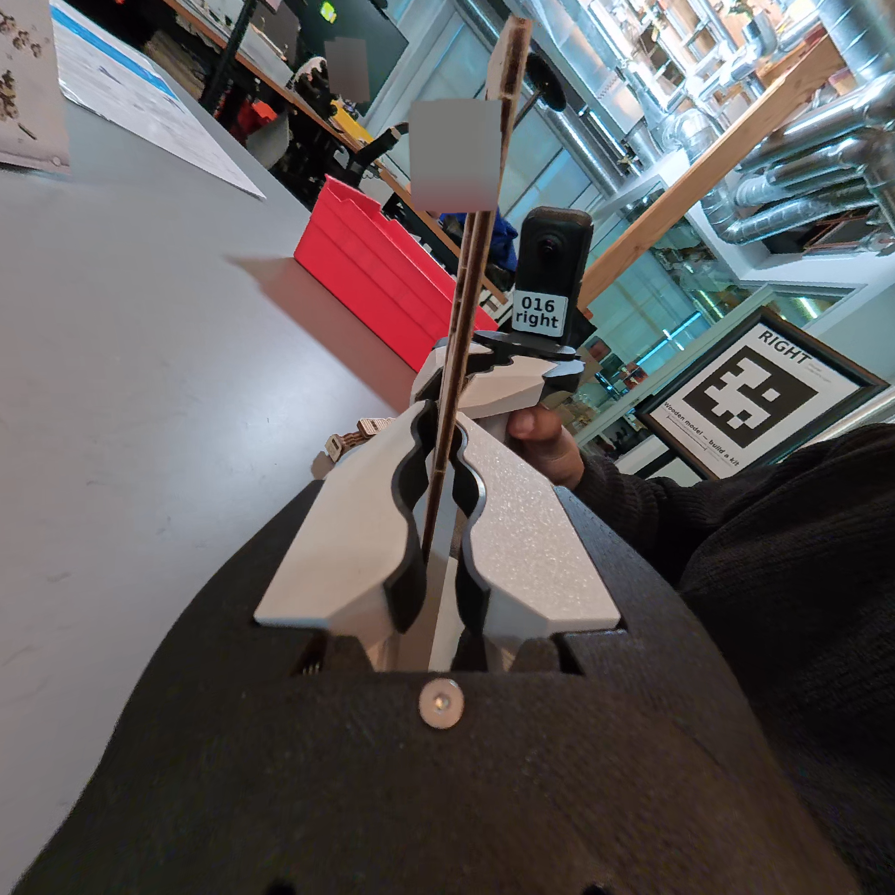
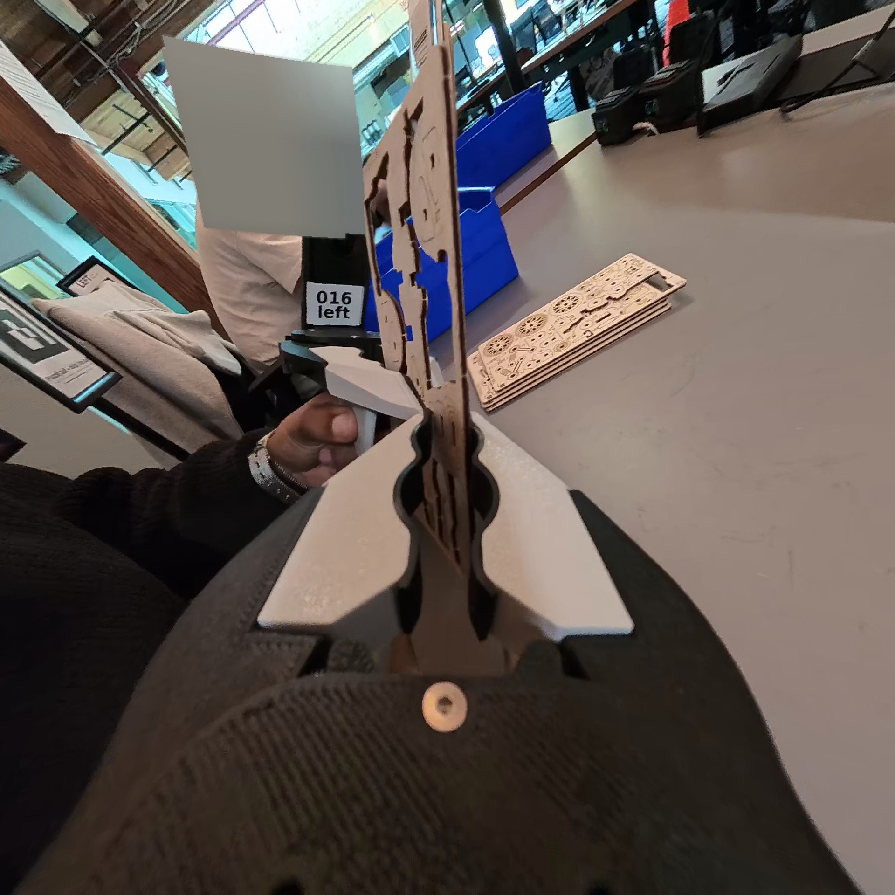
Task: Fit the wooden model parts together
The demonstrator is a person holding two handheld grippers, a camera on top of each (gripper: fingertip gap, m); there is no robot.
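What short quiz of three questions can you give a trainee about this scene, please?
1. True or false: both claws are shut on the same wooden sheet.
2. Which colour is the bin behind the sheet in the right wrist view? A red, B blue, C green.
3. Fill in: the stack of sheets lies flat on the ____.

Key: 1 true; the left claw and the right claw both pinch it. 2 B. 3 table.

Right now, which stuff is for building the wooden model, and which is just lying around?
For the job:
wooden sheet, held by both
left gripper
right gripper
stack of wooden sheets

Just lying about:
red bin
blue bin
papers
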